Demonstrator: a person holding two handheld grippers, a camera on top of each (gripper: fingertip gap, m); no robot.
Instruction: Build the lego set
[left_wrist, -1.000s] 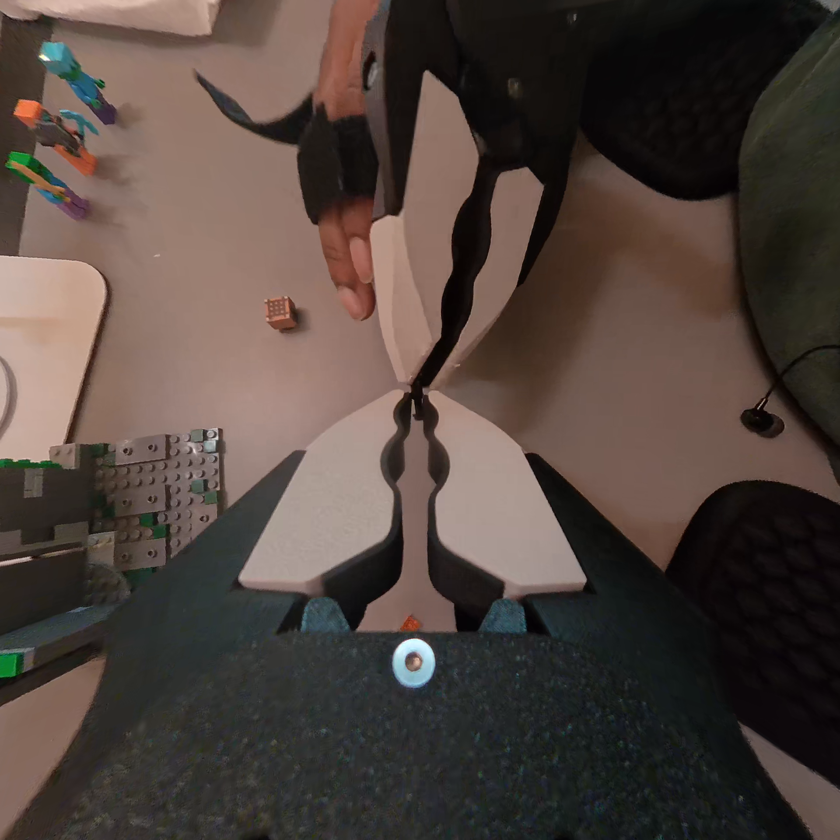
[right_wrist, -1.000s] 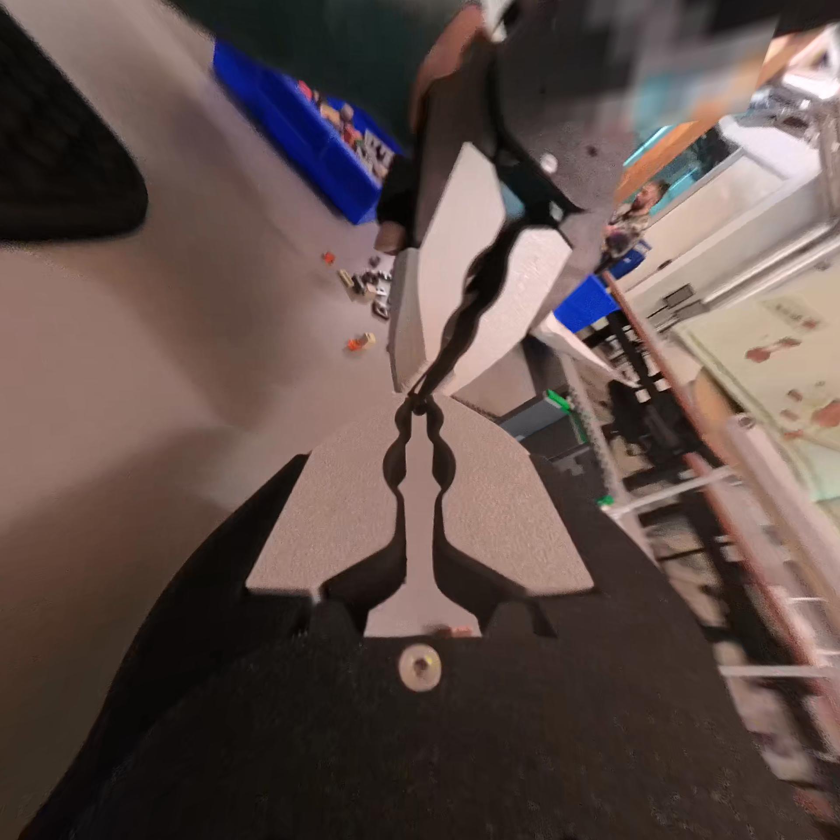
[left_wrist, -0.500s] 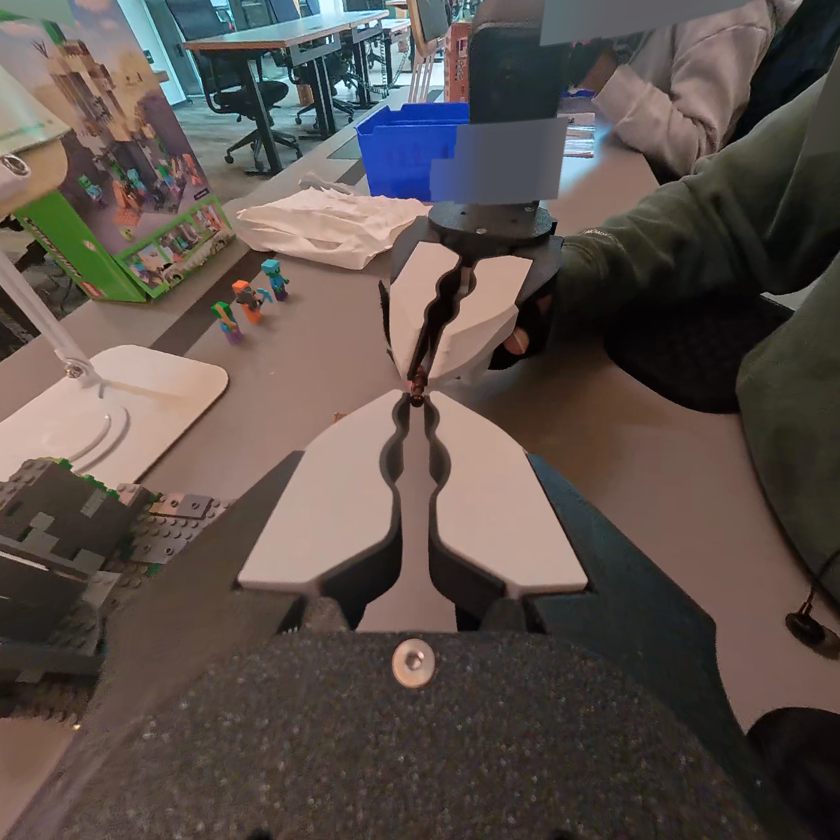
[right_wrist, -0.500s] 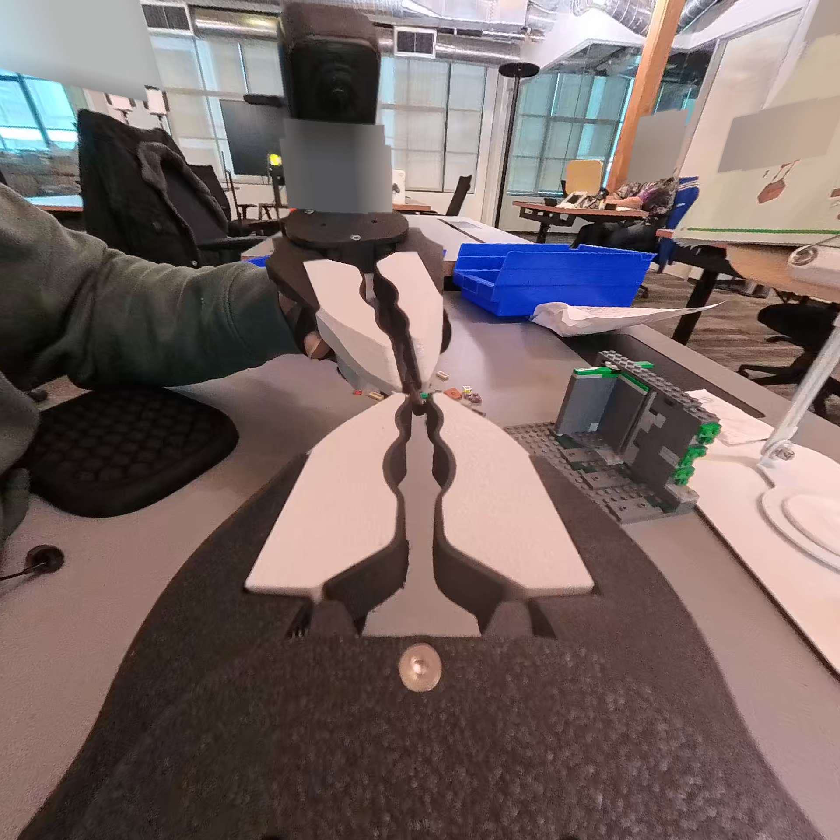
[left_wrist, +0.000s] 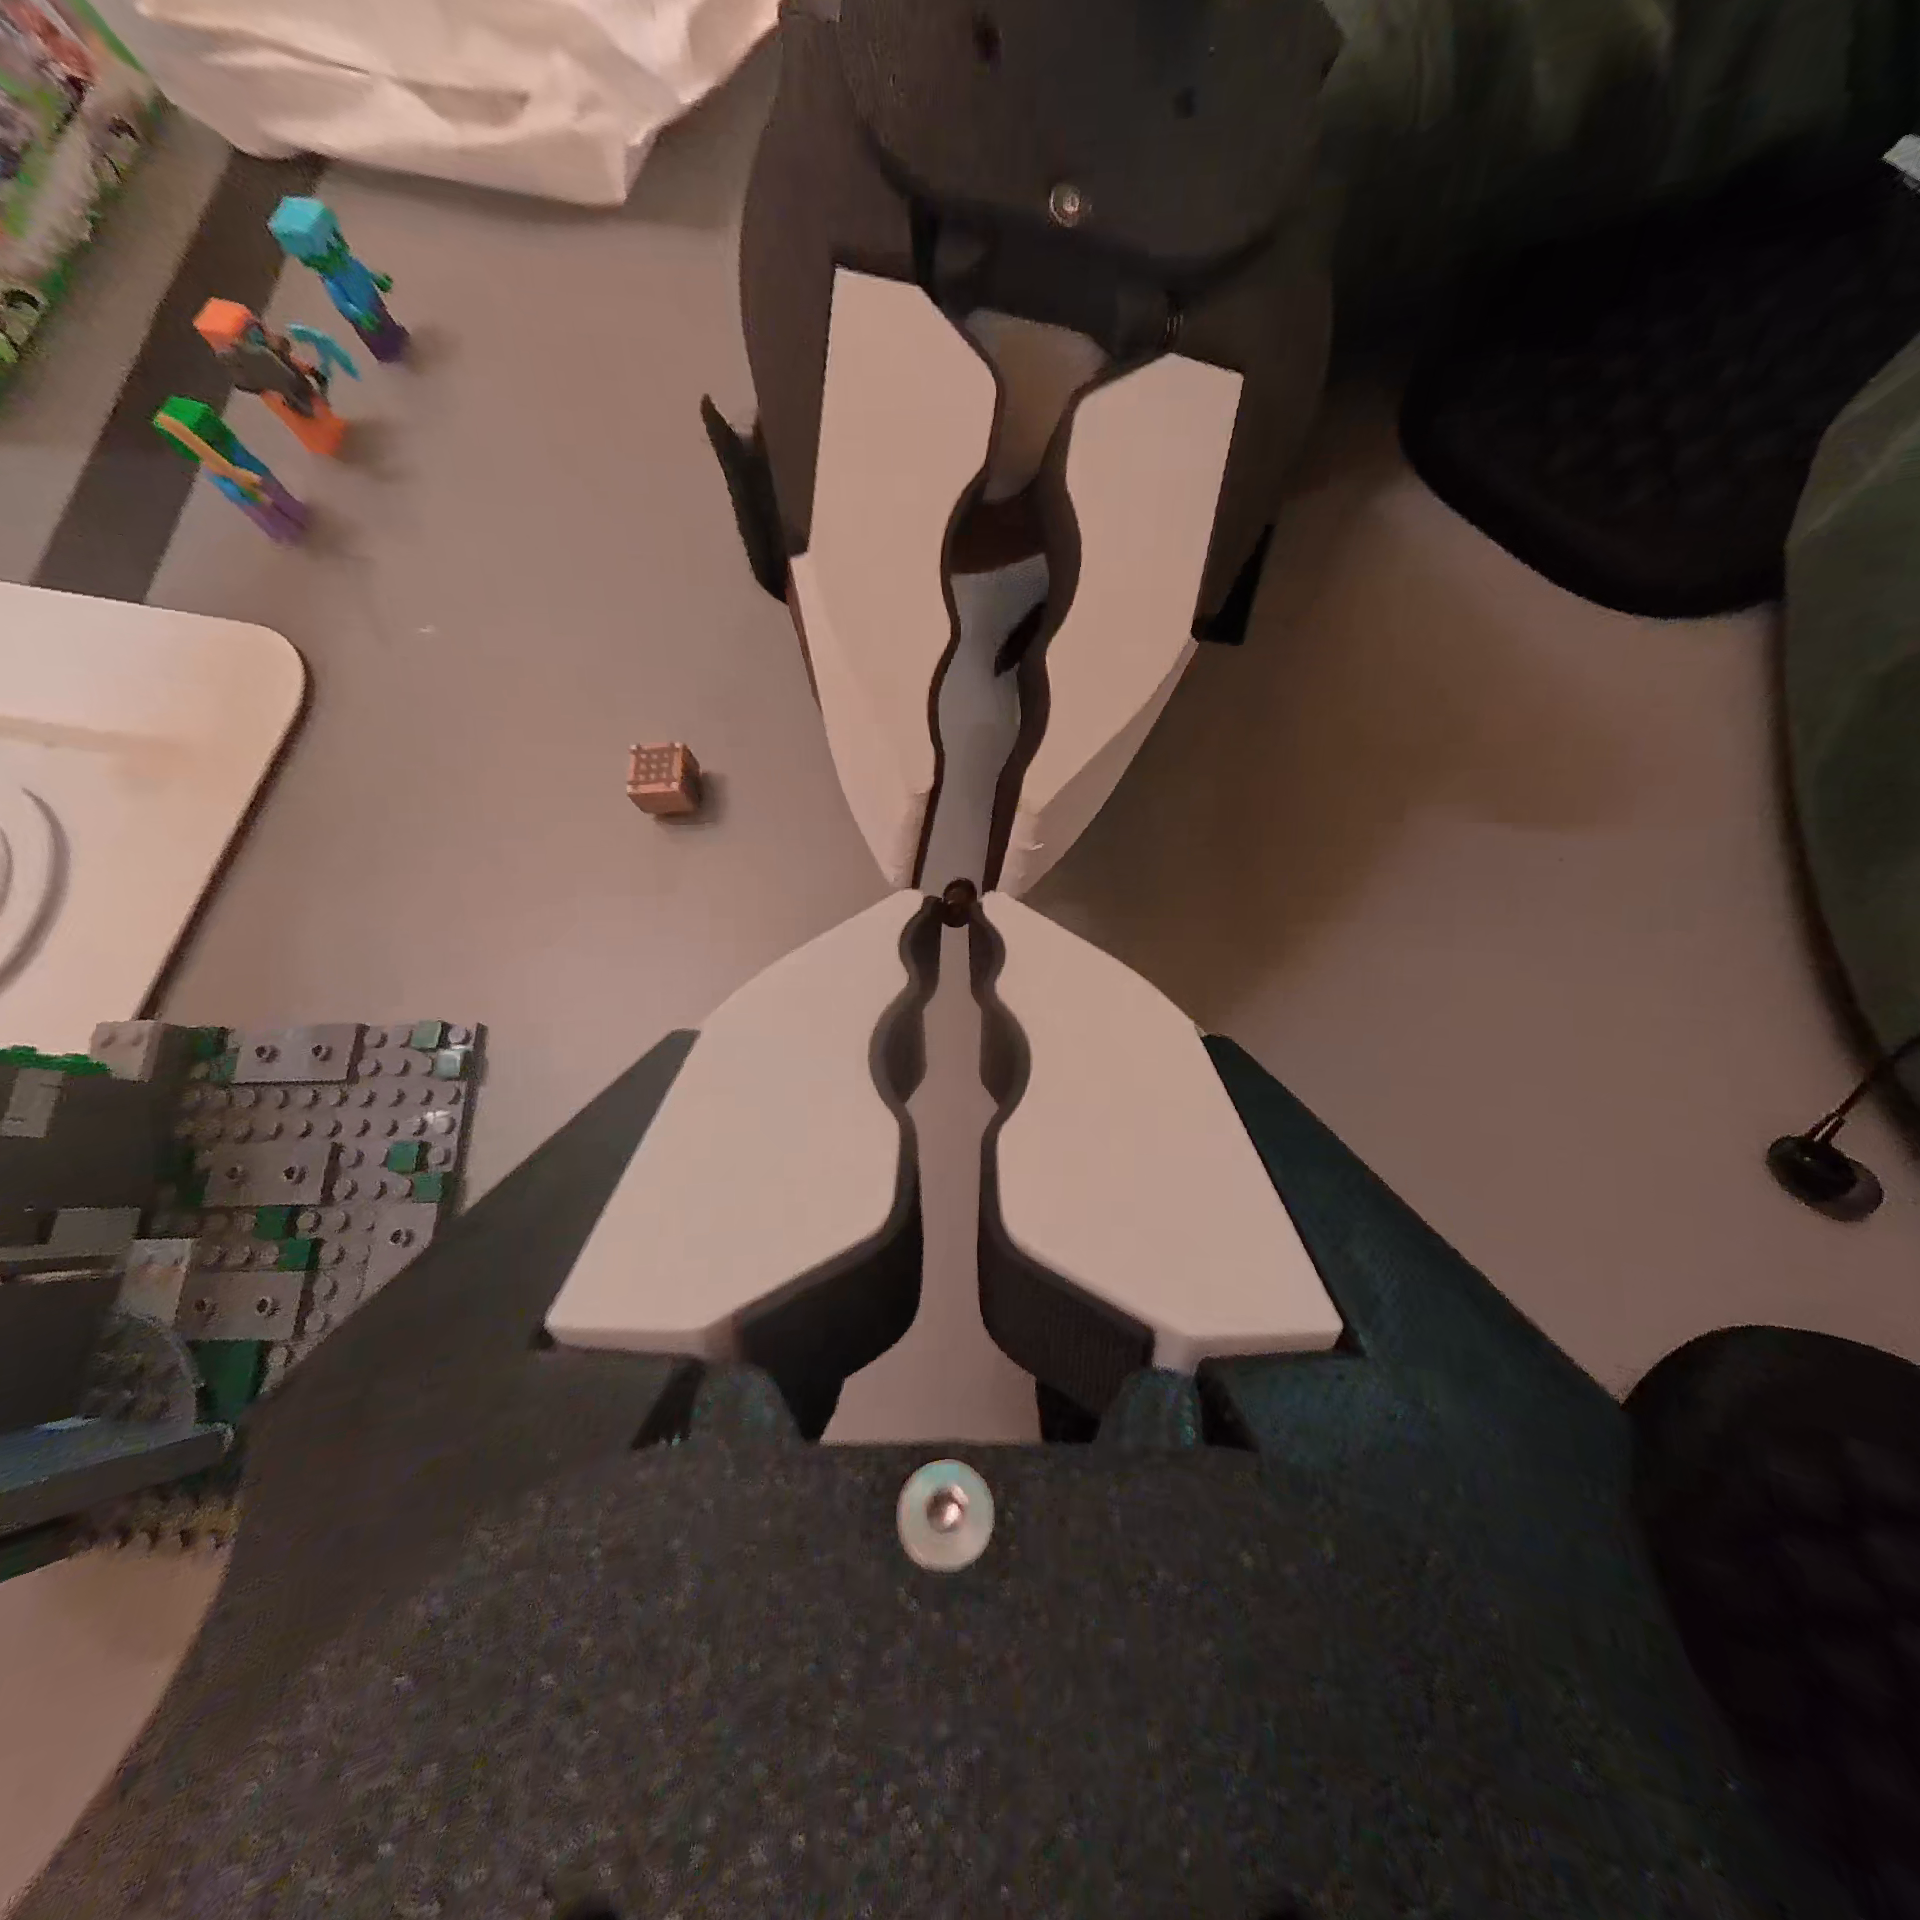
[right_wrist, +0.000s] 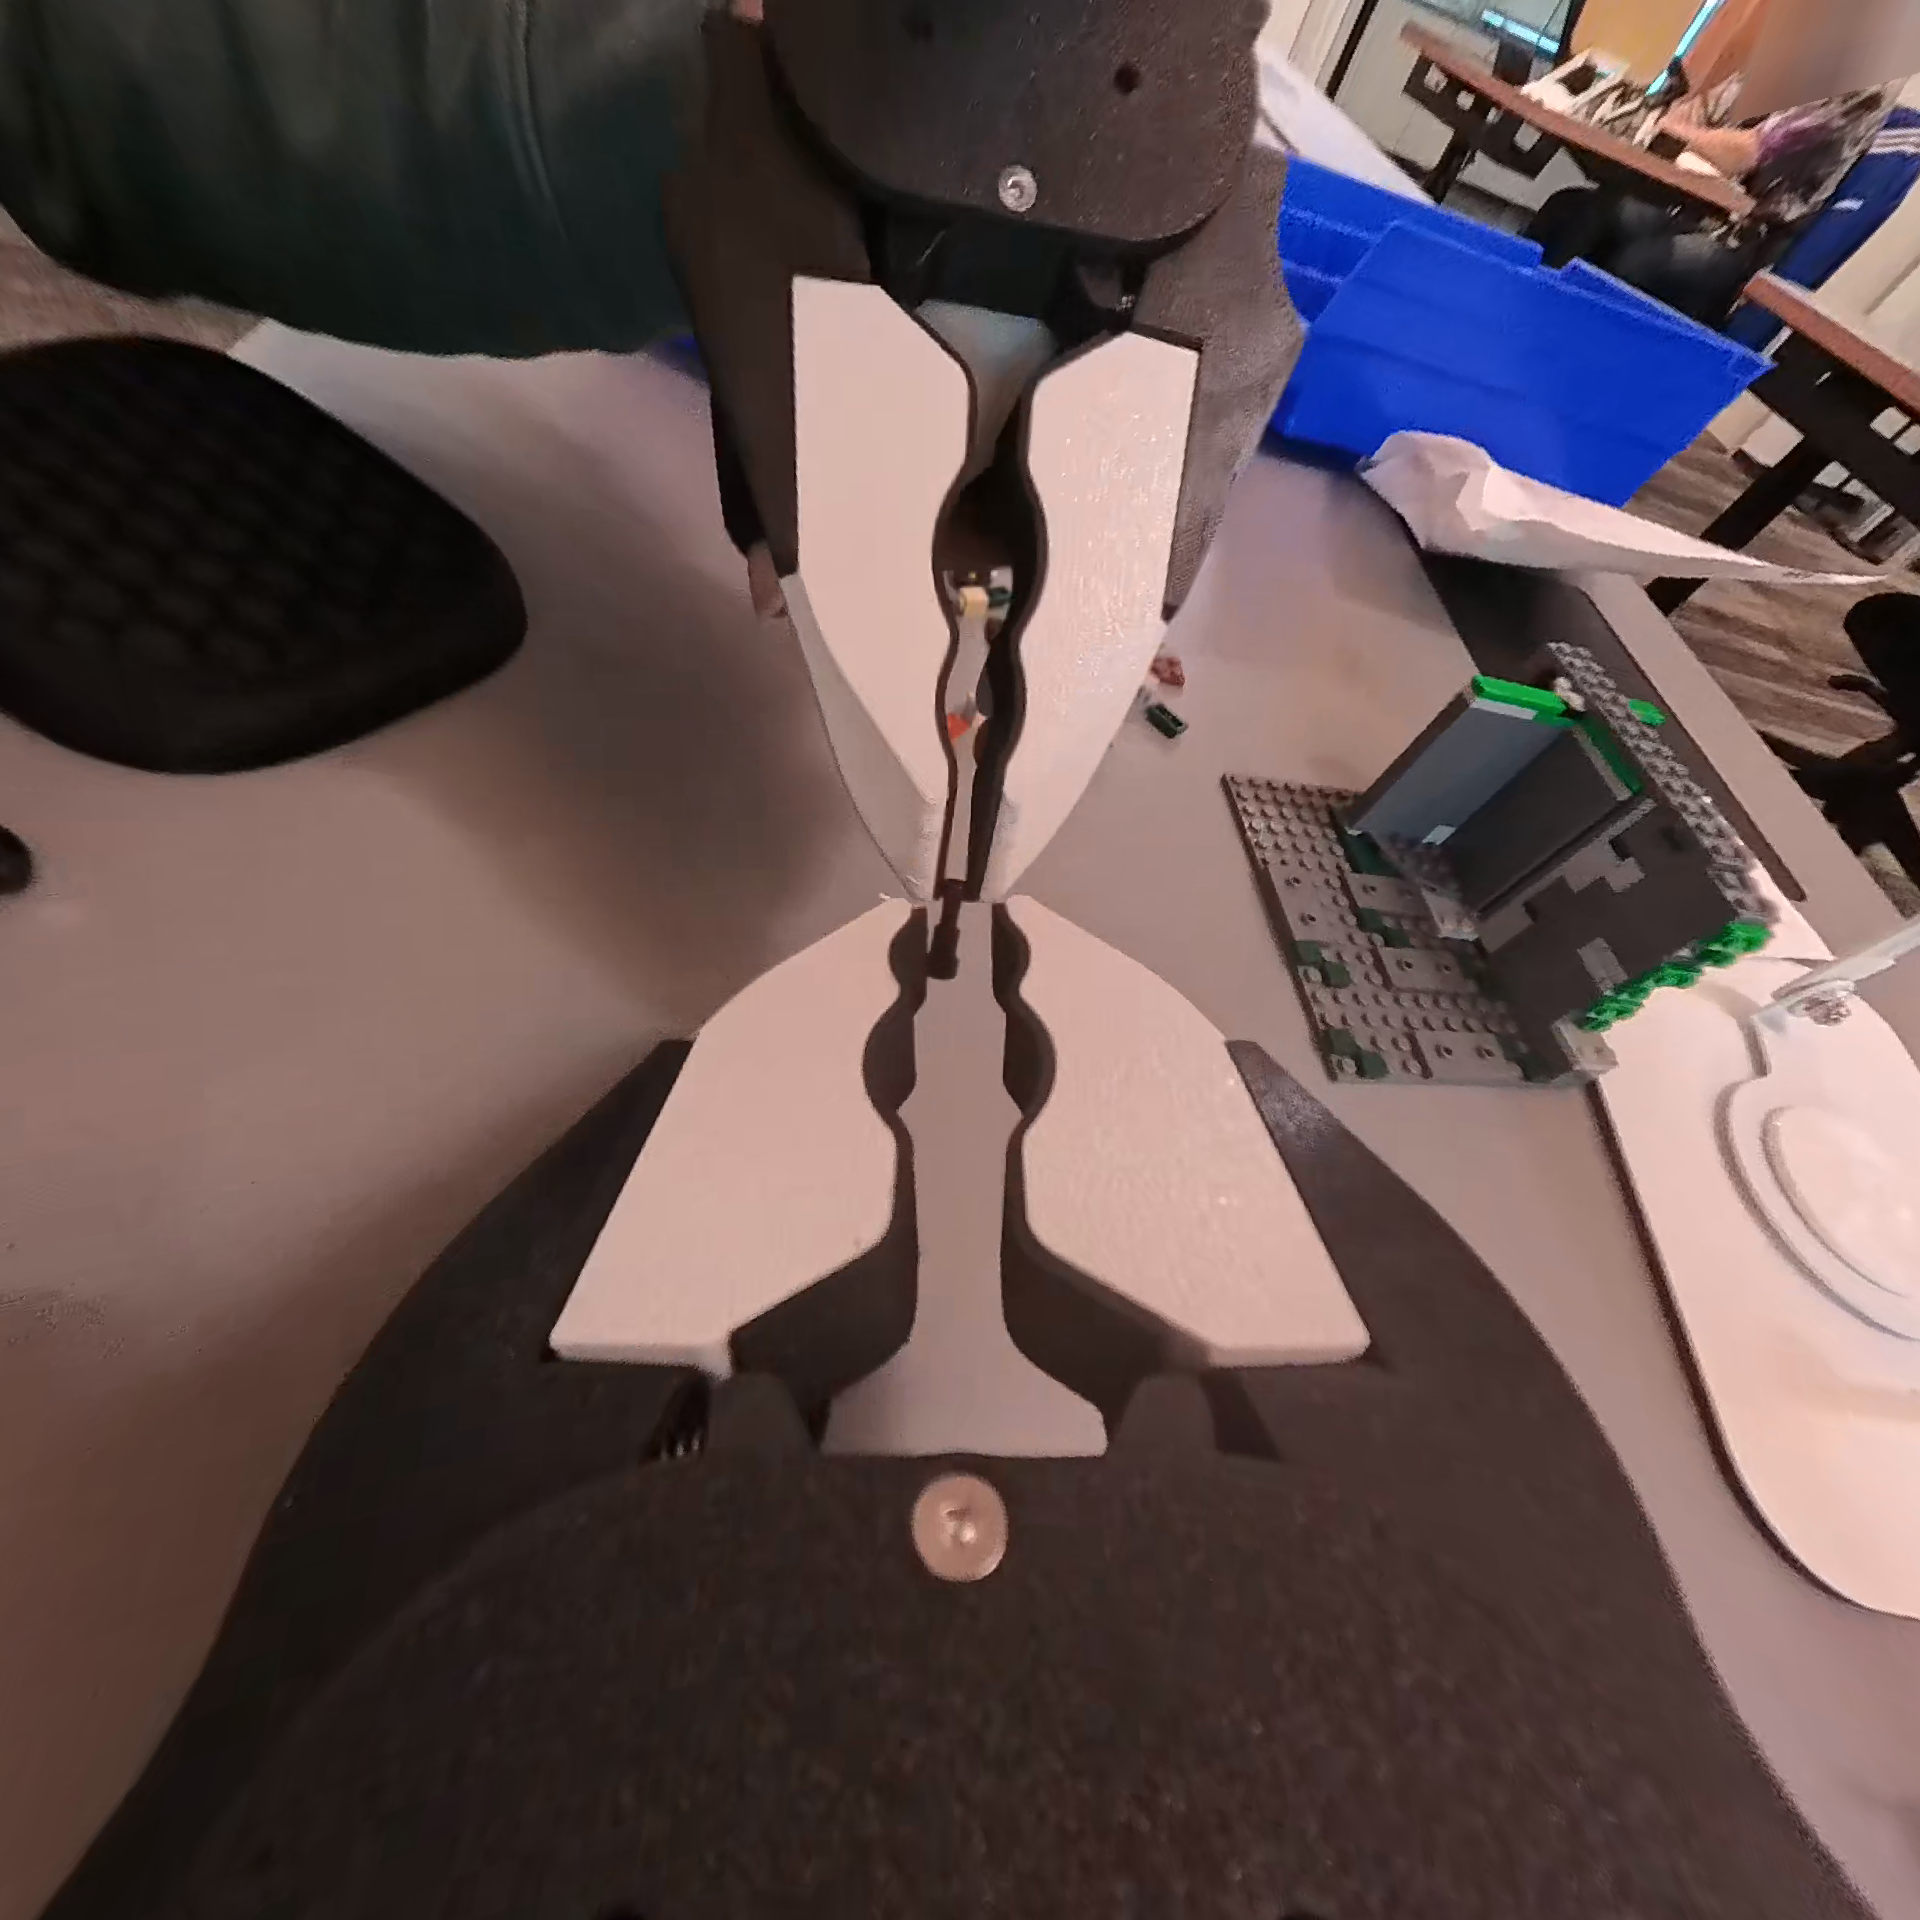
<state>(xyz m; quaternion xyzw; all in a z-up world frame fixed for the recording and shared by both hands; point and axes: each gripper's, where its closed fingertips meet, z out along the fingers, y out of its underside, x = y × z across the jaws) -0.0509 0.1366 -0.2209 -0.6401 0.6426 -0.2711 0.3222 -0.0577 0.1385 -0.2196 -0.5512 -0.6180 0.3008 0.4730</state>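
My left gripper is shut on a small dark lego piece, a thin stick held at its very tips. My right gripper meets it tip to tip above the grey table. The right jaws stand a little apart, and the end of the dark piece pokes between them, close to one finger. The right gripper also shows at the top of the left wrist view, and the left gripper at the top of the right wrist view. The grey and green lego build stands to my right; it also shows in the left wrist view.
Three minifigures and a small brown cube stand on the table. A white lamp base lies beside the build. Blue bins, white crumpled paper, loose small pieces and black mesh pads surround the area. Both grippers' tips are close together, under 4 cm apart. Left tips and right tips are each some 12 cm from the small brown cube.
Both grippers have stayed tip to tip while tilting, so both views now look down at the table. The right jaws have parted slightly. The left stays shut on the dark piece.
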